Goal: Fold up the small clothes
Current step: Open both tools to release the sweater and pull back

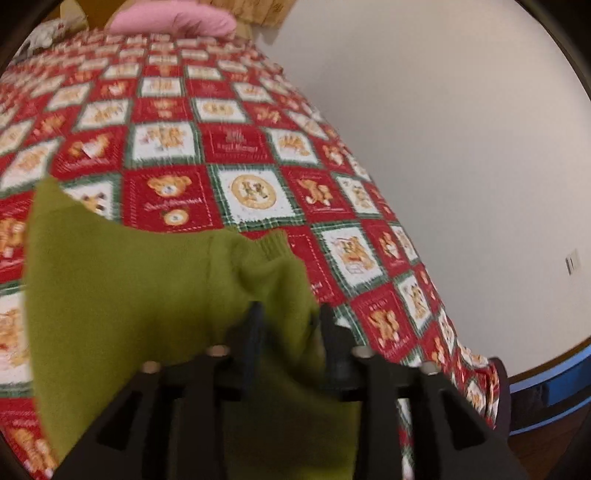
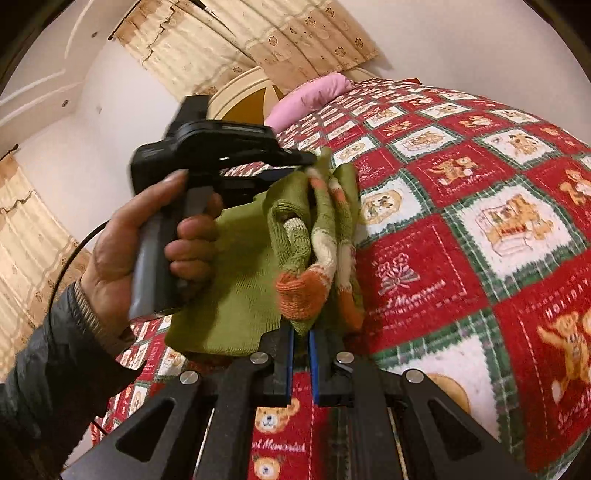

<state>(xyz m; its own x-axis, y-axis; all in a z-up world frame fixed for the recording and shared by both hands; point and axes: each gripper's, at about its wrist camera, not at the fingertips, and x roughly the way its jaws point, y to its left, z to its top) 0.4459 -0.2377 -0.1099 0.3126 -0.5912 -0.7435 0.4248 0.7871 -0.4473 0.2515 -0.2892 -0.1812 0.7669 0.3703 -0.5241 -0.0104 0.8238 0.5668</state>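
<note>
Two grippers work one green knitted garment [image 2: 236,280] over a bed [image 1: 258,147] spread with a red, white and green teddy-bear quilt. The right gripper [image 2: 302,332] is clenched on the garment's bunched orange-and-cream edge, which hangs just ahead of its fingers. The left gripper [image 1: 291,317], held in a hand [image 2: 147,236], has its jaws parted, green knit lying loosely between them. A pink pillow [image 1: 173,22] lies far beyond.

Right gripper [image 2: 301,332]: jaws nearly closed, pinching green sweater [image 2: 236,280] with orange-cream sleeve. Left gripper [image 2: 310,166]: held in hand [image 2: 147,236], tips at sweater's upper edge. Teddy-bear quilt [image 2: 461,229] beneath. Pink pillow [image 2: 314,94], curtain [image 2: 258,33] behind.
</note>
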